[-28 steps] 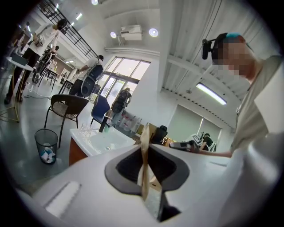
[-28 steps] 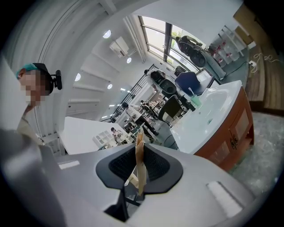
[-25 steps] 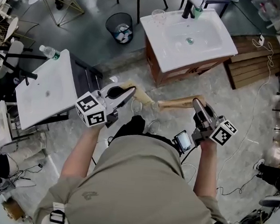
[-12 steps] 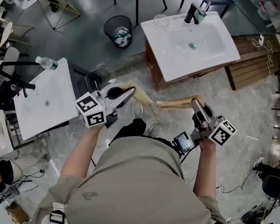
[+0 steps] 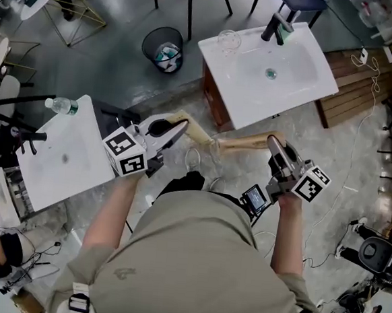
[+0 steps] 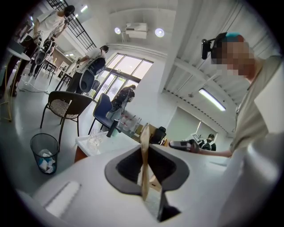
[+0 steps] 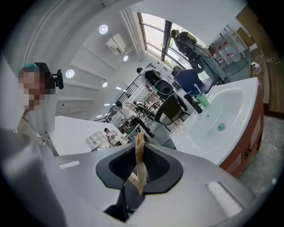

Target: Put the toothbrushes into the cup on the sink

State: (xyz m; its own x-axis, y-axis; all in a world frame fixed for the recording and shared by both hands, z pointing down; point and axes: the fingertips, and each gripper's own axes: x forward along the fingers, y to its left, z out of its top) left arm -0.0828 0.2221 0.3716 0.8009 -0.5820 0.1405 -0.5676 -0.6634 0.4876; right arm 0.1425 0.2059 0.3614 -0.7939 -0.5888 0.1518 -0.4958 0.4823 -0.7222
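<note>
While left tool [image 5: 177, 126] and right tool [image 5: 273, 142] each clamp one toothbrush [image 5: 198, 132] [image 5: 244, 143], one cup [image 5: 227, 39].

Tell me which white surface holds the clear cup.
The sink with the black faucet, upper right; the cup stands on its corner. The white table at left carries a bottle.

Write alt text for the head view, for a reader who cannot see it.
From above, a person holds the left gripper and right gripper, both shut and empty, before a white sink with a clear cup on its far left corner.
</note>
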